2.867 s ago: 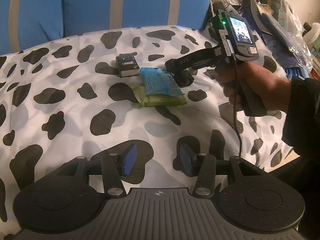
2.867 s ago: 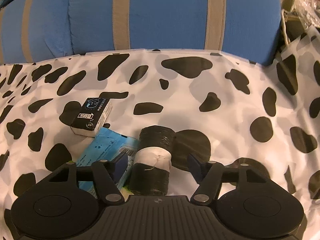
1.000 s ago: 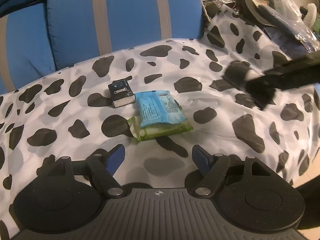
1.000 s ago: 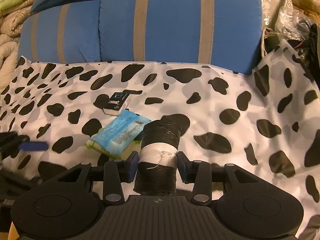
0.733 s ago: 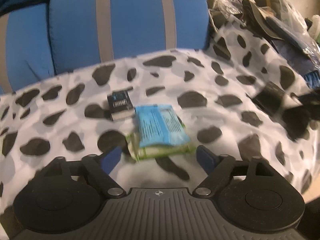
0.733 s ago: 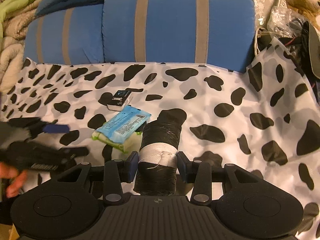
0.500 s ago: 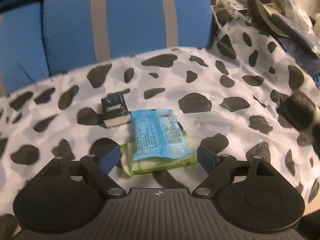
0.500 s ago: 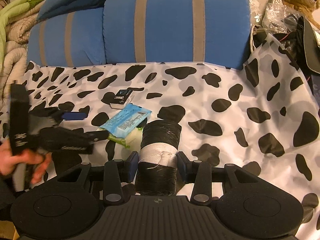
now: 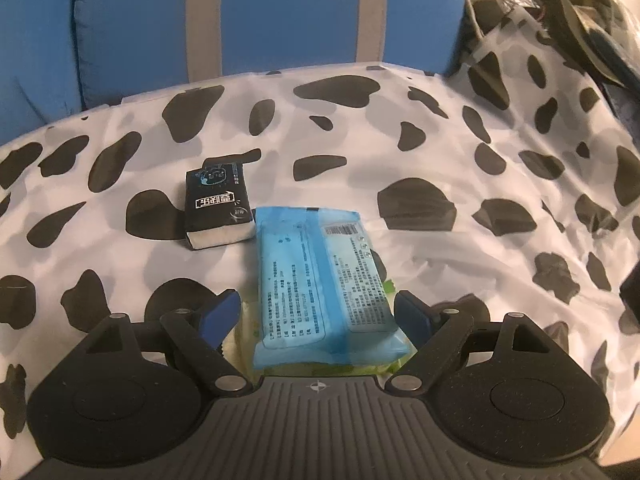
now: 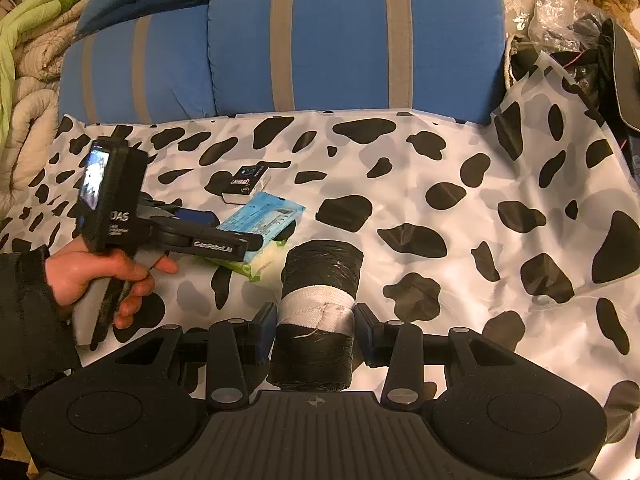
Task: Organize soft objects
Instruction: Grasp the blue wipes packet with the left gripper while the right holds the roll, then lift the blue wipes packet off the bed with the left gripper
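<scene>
Blue wipes (image 9: 326,280) lay between our left gripper's (image 9: 318,312) wide, just-opened fingers, ungripped, atop a green pack (image 10: 256,262). Our right gripper (image 10: 314,332) held the black roll (image 10: 318,300), unplaced. Most sorting remained, we judged.

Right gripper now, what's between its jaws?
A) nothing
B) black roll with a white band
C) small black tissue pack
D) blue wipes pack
B: in the right wrist view the right gripper has its pads pressed on the white band of the black roll, while the blue wipes pack and small black tissue pack lie on the spotted cover.
</scene>
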The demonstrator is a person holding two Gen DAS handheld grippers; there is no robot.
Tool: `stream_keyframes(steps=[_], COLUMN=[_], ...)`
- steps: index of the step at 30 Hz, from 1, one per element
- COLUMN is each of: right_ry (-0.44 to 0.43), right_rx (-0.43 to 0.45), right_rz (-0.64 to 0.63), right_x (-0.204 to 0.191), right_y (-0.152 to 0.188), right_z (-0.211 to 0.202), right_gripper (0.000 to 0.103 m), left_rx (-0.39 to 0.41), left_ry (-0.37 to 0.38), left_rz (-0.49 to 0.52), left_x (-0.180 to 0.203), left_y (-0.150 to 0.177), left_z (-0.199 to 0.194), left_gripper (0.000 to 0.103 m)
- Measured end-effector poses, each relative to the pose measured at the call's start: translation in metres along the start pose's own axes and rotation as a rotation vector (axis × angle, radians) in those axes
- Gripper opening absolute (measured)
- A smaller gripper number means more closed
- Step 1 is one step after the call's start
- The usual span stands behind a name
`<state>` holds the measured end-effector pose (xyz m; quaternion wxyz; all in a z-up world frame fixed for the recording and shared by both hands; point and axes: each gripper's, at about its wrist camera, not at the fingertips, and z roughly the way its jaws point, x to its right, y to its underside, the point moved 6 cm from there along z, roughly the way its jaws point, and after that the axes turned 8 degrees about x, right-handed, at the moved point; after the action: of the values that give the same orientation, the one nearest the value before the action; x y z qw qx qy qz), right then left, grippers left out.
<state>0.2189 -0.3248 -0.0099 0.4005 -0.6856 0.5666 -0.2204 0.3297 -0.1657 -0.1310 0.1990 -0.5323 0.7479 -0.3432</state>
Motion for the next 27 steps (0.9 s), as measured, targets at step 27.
stream_keyframes(steps=[27], right_ry=[-0.002], right_rx=[-0.005], right_rz=[-0.005], right_x=[-0.002], right_y=[0.001], right_z=[0.003], right_gripper=[0.045], left_rx=[-0.046], left_ry=[-0.005], left_rz=[0.008], left_x=[0.003], left_y=[0.000], left_z=[-0.003], left_gripper=[0.068])
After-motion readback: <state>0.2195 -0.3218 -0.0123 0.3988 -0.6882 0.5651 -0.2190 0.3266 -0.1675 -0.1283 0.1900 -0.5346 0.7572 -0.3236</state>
